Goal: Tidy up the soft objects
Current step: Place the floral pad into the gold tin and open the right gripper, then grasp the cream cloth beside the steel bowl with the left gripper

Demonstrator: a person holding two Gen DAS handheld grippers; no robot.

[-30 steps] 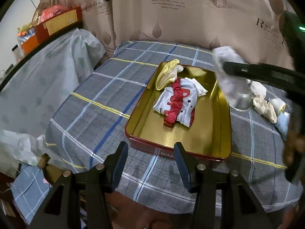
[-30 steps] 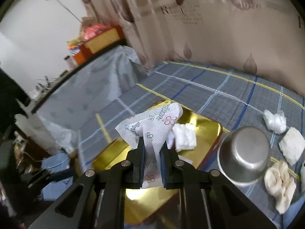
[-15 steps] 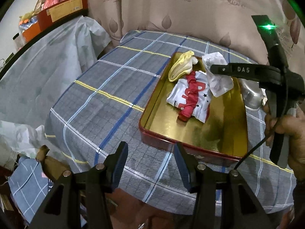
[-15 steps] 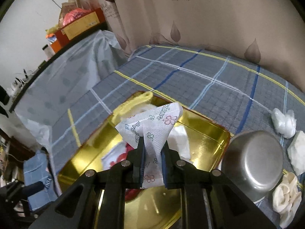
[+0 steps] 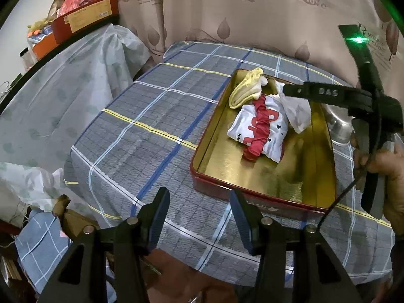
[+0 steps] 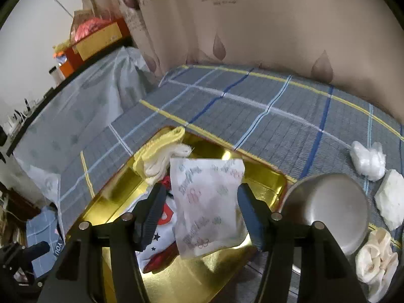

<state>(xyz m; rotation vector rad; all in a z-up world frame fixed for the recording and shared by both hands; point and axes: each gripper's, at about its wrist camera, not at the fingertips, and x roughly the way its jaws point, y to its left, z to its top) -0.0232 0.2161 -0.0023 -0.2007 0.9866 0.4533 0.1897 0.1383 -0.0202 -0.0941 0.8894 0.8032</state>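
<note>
Right wrist view: the right gripper [image 6: 199, 214] has its jaws spread, the printed cloth [image 6: 207, 207] loose between them over the gold tray [image 6: 265, 184] (apparently dropping in). Left gripper [image 5: 199, 217], jaws spread and empty, hovers well short of the tray.

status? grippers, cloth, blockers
Both hand-held grippers open: left idle, right over tin. Printed cloth released, dropping. Bowl beside tin, not blocking.

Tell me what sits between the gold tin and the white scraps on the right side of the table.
A steel bowl, upside down, beside the gold tin; white scraps lie beyond it. The right wrist view shows this.
</note>
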